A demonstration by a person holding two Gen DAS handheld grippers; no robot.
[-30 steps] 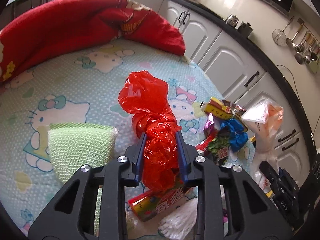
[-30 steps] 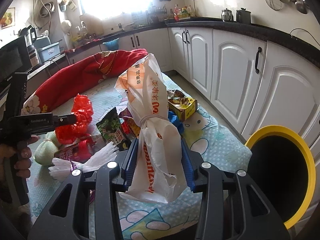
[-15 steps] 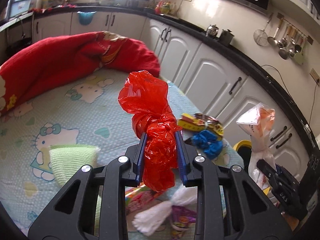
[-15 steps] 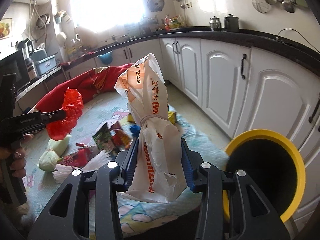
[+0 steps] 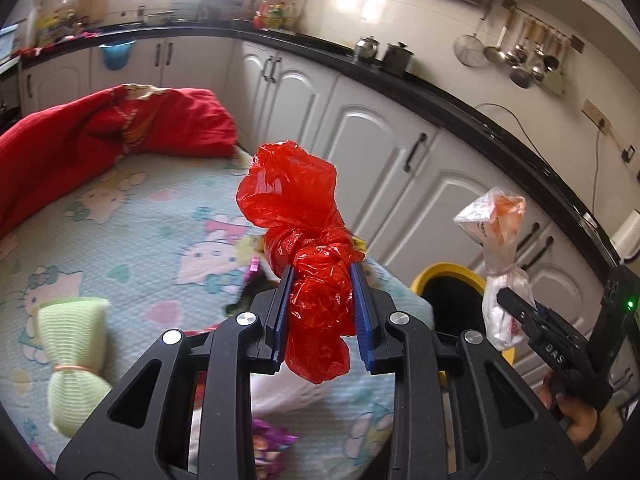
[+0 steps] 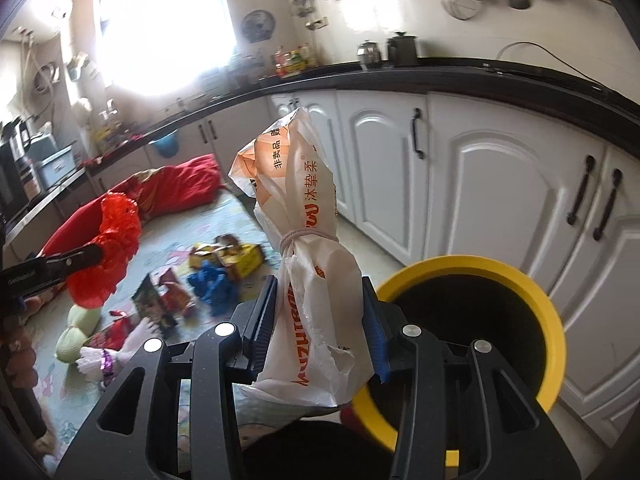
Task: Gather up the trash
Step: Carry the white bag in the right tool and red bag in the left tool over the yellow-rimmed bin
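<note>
Right wrist view: right gripper (image 6: 318,326) pinches tied white printed plastic bag (image 6: 308,248), left gripper (image 5: 322,316) pinches knotted red plastic bag (image 5: 306,236); centre each over yellow-rimmed black bin (image 6: 476,320) at right before letting go.

Crumpled red plastic bag (image 5: 316,264) knotted, upright, pinched between blue pads, white orange-printed bag (image 6: 308,264) tied with a band, upright, pinched beside yellow-rimmed black bin (image 6: 472,344), loose wrappers (image 6: 224,276) on patterned sheet
</note>
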